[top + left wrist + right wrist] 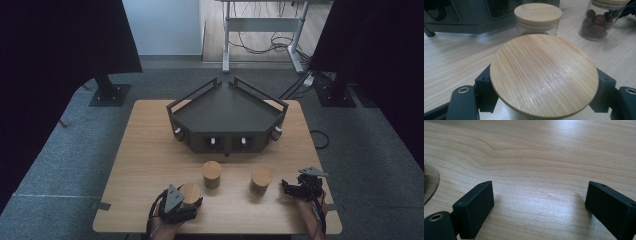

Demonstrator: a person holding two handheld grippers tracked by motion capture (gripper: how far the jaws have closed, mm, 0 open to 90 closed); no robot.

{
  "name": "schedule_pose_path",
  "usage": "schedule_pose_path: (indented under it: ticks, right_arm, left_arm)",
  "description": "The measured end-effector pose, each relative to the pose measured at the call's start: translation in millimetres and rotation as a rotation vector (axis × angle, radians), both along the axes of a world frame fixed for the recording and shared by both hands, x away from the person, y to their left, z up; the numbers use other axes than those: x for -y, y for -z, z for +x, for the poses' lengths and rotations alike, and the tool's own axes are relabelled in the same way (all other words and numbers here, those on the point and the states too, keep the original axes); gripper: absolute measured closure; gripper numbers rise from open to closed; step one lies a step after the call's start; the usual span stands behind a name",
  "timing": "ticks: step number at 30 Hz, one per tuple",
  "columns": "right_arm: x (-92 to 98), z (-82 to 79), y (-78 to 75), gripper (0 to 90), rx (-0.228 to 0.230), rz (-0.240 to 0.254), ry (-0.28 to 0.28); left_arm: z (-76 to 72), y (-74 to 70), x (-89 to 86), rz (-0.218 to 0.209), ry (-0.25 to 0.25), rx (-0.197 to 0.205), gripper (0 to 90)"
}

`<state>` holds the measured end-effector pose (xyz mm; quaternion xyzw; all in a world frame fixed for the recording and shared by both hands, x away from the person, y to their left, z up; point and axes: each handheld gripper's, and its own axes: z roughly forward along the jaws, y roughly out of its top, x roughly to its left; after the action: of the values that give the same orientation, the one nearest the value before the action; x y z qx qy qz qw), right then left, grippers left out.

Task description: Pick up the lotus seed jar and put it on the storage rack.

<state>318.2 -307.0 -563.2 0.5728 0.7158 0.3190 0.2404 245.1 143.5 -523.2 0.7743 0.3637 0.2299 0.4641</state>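
Three glass jars with round bamboo lids stand on the wooden table. My left gripper [191, 199] is shut on the near left jar [190, 192], its black jaws pressing both sides just under the lid [544, 75]. The middle jar [212, 173] stands beyond it, and its lid [537, 13] shows in the left gripper view. The right jar [261, 180] holds dark red fruits [597, 21]. My right gripper [286, 189] rests to the right of that jar, jaws open over bare wood [539, 202], nothing between them.
A dark angular tray [227, 112] with raised rails and small front knobs sits at the middle back of the table [150, 150]. Its front wall [461, 15] shows beyond the held jar. A glass base [429, 182] edges into the right gripper view.
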Motion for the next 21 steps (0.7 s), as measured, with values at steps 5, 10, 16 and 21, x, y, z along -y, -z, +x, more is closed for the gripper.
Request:
schedule_pose_path:
  ticks: [5, 10, 16, 21]
  right_arm:
    - [0.0, 0.0, 0.0, 7.8, 0.0, 0.0, 0.0]
    - [0.0, 0.0, 0.0, 7.8, 0.0, 0.0, 0.0]
    - [0.0, 0.0, 0.0, 7.8, 0.0, 0.0, 0.0]
    - [0.0, 0.0, 0.0, 7.8, 0.0, 0.0, 0.0]
  left_arm:
    - [0.5, -4.2, -1.2, -0.008, -0.003, 0.003, 25.9]
    - [1.2, -8.2, -3.9, -0.012, -0.01, 0.006, 25.9]
    - [2.0, -12.8, -6.9, -0.02, -0.018, 0.011, 25.9]
    - [2.9, -16.2, -8.3, -0.019, -0.023, 0.017, 25.9]
